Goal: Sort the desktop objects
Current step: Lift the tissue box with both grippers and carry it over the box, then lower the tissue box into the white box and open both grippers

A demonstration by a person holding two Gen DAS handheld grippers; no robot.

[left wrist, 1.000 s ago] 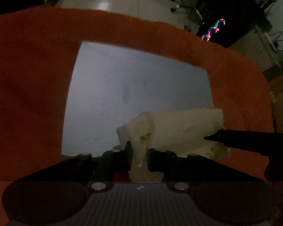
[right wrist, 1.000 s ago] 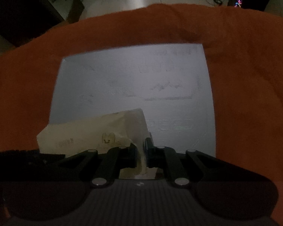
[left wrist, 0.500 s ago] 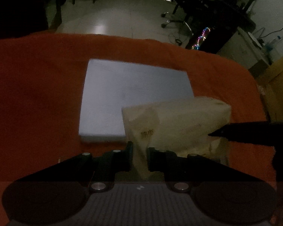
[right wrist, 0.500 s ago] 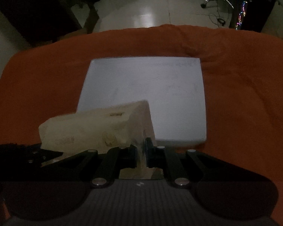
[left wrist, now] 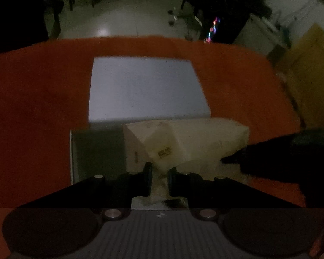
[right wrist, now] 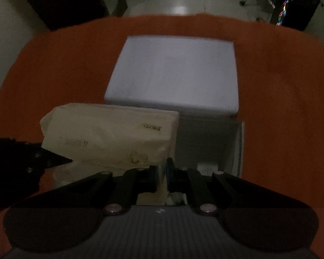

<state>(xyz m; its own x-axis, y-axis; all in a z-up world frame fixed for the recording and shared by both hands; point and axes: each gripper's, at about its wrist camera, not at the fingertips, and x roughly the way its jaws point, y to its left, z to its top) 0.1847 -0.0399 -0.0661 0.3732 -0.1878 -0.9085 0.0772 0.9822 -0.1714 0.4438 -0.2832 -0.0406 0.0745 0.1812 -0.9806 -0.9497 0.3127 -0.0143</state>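
Two grippers share one load: a soft, cream-coloured plastic pack of tissues (left wrist: 196,138), held up above the counter with one gripper at each end. Nearest in the left wrist view, the left gripper (left wrist: 158,180) has its black jaws pressed together on a crumpled fold of the pack's end wrapper, and the pack runs away to the right, where the dark pointed tip of the right gripper (left wrist: 235,159) meets its far end. Nearest in the right wrist view, the right gripper (right wrist: 161,178) has its jaws likewise pinched tight on the end seam of the tissue pack (right wrist: 110,133), which stretches off to the left toward the black tip of the left gripper (right wrist: 60,160). Under and just beyond the pack lies a shallow open white box (left wrist: 97,151) with a dim grey inside, its thin rim showing on the left in the left view and on the right in the other view (right wrist: 240,146). Touching its far edge is a pale blue-white flat square lid or board (left wrist: 144,88), lying flat on the orange-red cloth (left wrist: 32,99) that covers the counter. Farther off is a dark room with a glossy tiled floor (left wrist: 118,19) and a small string of coloured lights (left wrist: 212,29).
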